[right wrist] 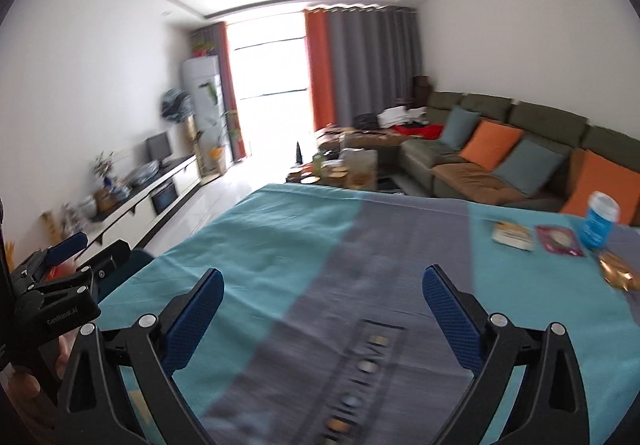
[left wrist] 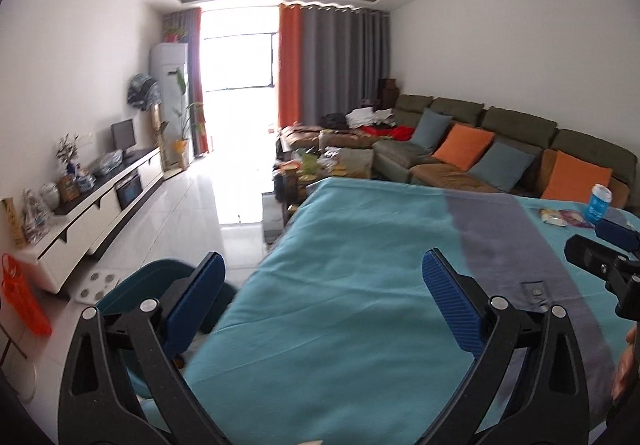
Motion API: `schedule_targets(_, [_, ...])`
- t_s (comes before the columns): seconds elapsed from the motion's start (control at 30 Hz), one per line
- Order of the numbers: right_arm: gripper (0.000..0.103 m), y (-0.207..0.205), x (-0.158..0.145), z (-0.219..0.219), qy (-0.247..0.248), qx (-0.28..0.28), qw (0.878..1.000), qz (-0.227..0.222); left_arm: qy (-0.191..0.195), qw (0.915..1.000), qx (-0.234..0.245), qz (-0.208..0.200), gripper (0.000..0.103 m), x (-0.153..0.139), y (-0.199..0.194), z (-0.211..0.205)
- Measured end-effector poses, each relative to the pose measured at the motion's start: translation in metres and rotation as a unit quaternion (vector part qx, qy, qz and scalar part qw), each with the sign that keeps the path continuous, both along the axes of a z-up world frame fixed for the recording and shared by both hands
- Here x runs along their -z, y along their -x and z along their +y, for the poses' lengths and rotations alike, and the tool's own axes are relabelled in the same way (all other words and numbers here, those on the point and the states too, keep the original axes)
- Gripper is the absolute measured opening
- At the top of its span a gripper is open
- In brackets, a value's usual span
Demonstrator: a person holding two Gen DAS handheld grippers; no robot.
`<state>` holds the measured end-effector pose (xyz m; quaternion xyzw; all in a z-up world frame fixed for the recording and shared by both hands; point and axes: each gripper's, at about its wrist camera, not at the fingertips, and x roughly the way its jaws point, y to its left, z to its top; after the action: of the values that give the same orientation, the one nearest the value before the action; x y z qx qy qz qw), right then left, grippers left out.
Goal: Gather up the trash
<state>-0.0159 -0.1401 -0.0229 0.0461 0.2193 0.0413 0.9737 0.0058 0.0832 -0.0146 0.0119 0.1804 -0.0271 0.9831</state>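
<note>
A table under a teal and grey cloth (left wrist: 360, 245) fills both views. At its far right lie the trash items: a blue cup with a white lid (right wrist: 600, 223), a pale yellow wrapper (right wrist: 514, 235), a maroon packet (right wrist: 558, 241) and a crumpled golden wrapper (right wrist: 618, 271). The cup (left wrist: 599, 203) and wrappers (left wrist: 554, 217) also show in the left wrist view. My left gripper (left wrist: 322, 257) hovers open over the table's near left part, nothing between its fingers. My right gripper (right wrist: 324, 271) is open over the grey stripe, well short of the trash.
A dark teal rounded object (left wrist: 152, 281) sits on the floor by the table's left edge. A white TV cabinet (left wrist: 100, 205) lines the left wall, with an orange bag (left wrist: 22, 297) near it. A green sofa (left wrist: 500, 141) and a cluttered coffee table (left wrist: 316, 165) lie beyond.
</note>
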Motion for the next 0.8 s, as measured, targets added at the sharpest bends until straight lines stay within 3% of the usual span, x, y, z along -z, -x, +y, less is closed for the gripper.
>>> schedule_targets(0.33, [0.096,0.033,0.007,-0.048,0.011,0.073,0.997,-0.019,-0.013,0.9986,0.036,-0.036,0.097,-0.006,0.009,-0.064])
schedule_targets(0.8, [0.096,0.059,0.002,-0.062,0.016,0.101,0.994,-0.039,-0.003,0.9965,0.062,-0.055,0.097,-0.009,0.025,-0.094])
